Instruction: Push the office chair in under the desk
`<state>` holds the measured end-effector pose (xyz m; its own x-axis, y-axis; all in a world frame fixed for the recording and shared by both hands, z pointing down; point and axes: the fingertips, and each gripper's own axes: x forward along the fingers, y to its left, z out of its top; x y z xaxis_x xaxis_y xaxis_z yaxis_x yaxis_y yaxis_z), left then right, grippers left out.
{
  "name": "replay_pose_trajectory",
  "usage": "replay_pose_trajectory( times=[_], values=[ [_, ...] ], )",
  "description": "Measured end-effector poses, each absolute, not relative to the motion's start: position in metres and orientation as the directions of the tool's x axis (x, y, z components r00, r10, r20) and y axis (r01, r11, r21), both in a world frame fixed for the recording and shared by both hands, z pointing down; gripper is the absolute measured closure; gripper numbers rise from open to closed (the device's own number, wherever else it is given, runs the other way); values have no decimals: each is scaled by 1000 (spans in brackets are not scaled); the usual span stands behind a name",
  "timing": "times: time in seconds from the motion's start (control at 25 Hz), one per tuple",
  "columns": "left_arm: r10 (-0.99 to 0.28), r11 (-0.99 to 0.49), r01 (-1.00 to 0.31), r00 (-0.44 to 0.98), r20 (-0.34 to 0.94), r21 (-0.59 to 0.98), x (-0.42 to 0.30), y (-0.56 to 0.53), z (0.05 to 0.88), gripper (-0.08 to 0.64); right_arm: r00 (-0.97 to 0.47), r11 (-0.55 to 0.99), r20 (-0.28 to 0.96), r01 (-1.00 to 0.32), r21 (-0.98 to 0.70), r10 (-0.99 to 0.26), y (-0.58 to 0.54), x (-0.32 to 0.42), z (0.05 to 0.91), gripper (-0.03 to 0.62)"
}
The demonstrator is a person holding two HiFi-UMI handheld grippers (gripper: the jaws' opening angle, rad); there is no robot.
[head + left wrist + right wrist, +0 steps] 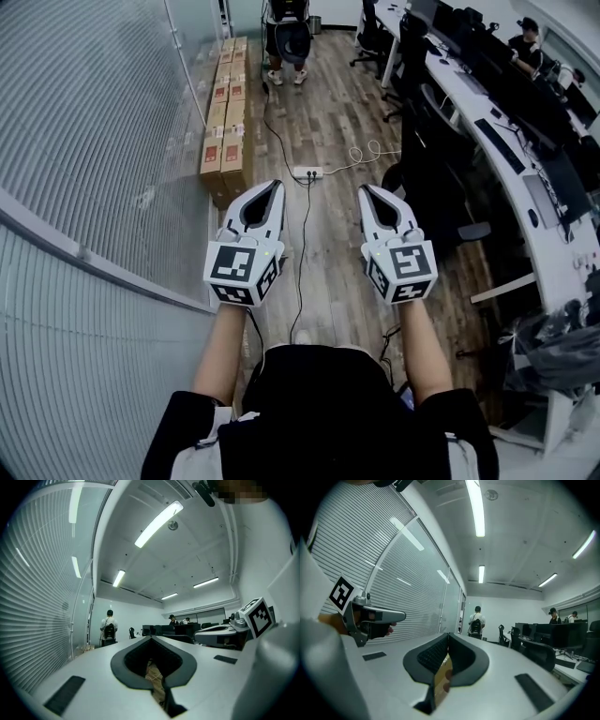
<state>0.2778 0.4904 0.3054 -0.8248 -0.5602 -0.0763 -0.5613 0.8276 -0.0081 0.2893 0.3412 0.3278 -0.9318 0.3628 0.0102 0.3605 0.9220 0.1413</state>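
Observation:
A black office chair (437,184) stands on the wood floor to the right, beside the long white curved desk (500,155). I hold both grippers level in front of me, side by side over the floor, apart from the chair. My left gripper (276,186) is shut with nothing between its jaws, and its closed tips (151,638) point down the room. My right gripper (366,190) is shut and empty too, with its tips (448,634) together. The chair's back (540,653) shows at the right of the right gripper view.
Cardboard boxes (225,141) line the glass wall with blinds on the left. A power strip (307,172) and cables lie on the floor ahead. More chairs and monitors stand along the desk. One person (286,37) stands at the far end and another (528,36) is at the desk.

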Motion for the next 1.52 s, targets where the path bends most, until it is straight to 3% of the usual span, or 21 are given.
replay_pose_trajectory(
  times=[0.8, 1.52],
  values=[
    [-592, 803, -596, -800, -96, 11, 204, 496, 321, 549, -933, 925, 57, 360, 119, 356, 349, 210, 354, 569],
    [-607, 795, -607, -793, -48, -11, 60, 422, 329, 549, -936, 934, 52, 352, 63, 349, 280, 66, 365, 569]
  ],
)
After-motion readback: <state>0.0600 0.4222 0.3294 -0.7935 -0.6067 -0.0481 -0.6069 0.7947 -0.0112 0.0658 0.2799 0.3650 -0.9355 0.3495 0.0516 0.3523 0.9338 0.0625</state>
